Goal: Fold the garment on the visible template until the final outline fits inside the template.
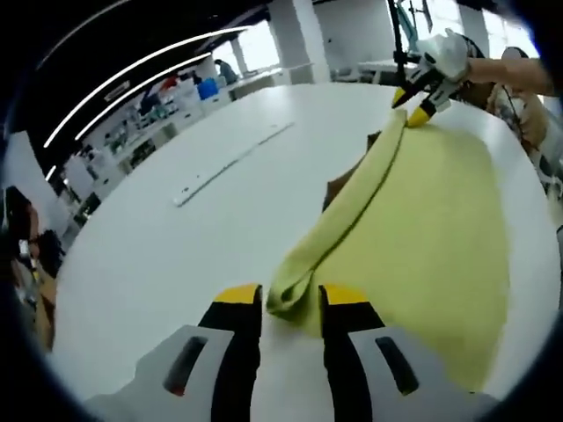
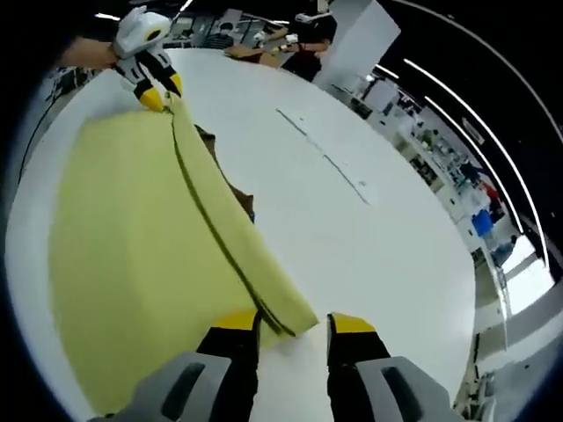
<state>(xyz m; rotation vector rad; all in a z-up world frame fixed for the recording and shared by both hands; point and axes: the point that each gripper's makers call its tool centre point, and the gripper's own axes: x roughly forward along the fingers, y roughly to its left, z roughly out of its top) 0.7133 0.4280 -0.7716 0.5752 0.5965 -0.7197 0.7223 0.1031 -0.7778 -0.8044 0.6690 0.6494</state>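
A pale yellow garment (image 1: pixel 431 220) lies spread on the round white table (image 1: pixel 158 255). Its folded edge is lifted into a long ridge between both grippers. In the left gripper view my left gripper (image 1: pixel 291 296) is shut on the near corner of that ridge. At the far end a gloved hand holds my right gripper (image 1: pixel 416 104), which pinches the other corner. In the right gripper view my right gripper (image 2: pixel 295 323) is shut on the garment (image 2: pixel 123 229), and my left gripper (image 2: pixel 158 88) grips the far corner. A brown template (image 1: pixel 339 186) (image 2: pixel 230 186) peeks out from under the ridge and is mostly hidden.
A long thin white strip (image 1: pixel 230 163) (image 2: pixel 327 158) lies on the bare table beyond the garment. Desks, shelves and people (image 2: pixel 303 48) stand past the table's far rim. A person's arm (image 1: pixel 515 75) reaches in at the top right.
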